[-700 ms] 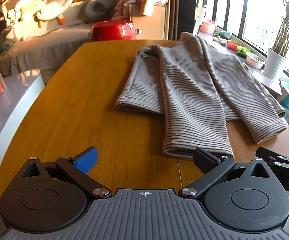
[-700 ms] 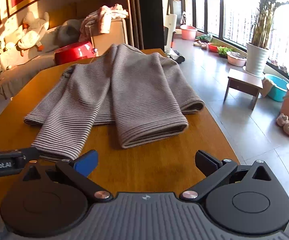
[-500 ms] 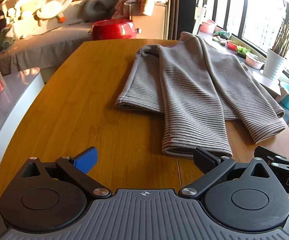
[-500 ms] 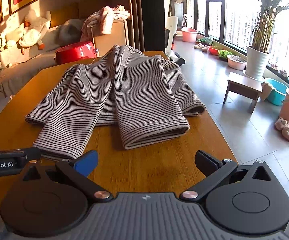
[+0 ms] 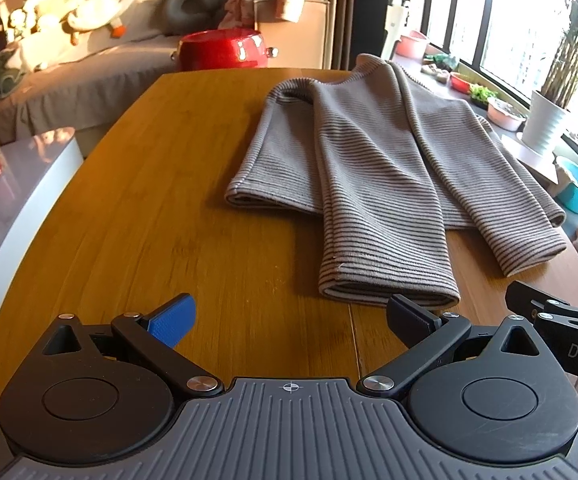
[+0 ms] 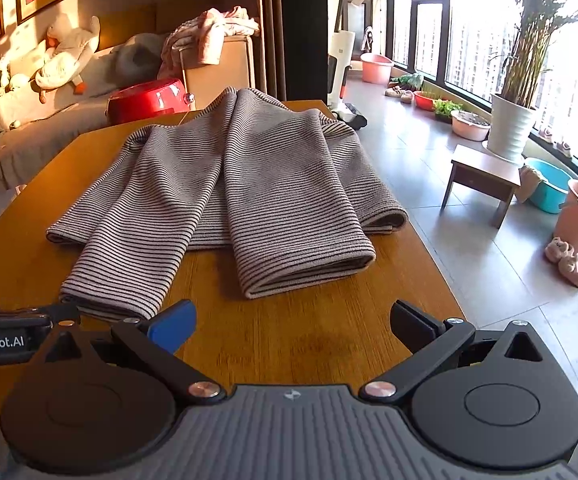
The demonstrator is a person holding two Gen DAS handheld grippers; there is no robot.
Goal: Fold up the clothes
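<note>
A grey-brown knitted sweater with thin dark stripes (image 5: 373,168) lies flat on the oval wooden table (image 5: 169,200). In the left wrist view it fills the middle and right of the frame, with both sleeves folded over the body and pointing to the lower edge. The left gripper (image 5: 291,316) is at the bottom of the frame, its jaws wide apart with nothing between them; its black fingertip (image 5: 409,316) is just beside the cuff of one sleeve. The right gripper (image 6: 293,320) also stands wide apart and empty above bare wood, near the other cuff. A shiny red pot (image 5: 223,50) sits behind the far table edge, in the upper centre.
</note>
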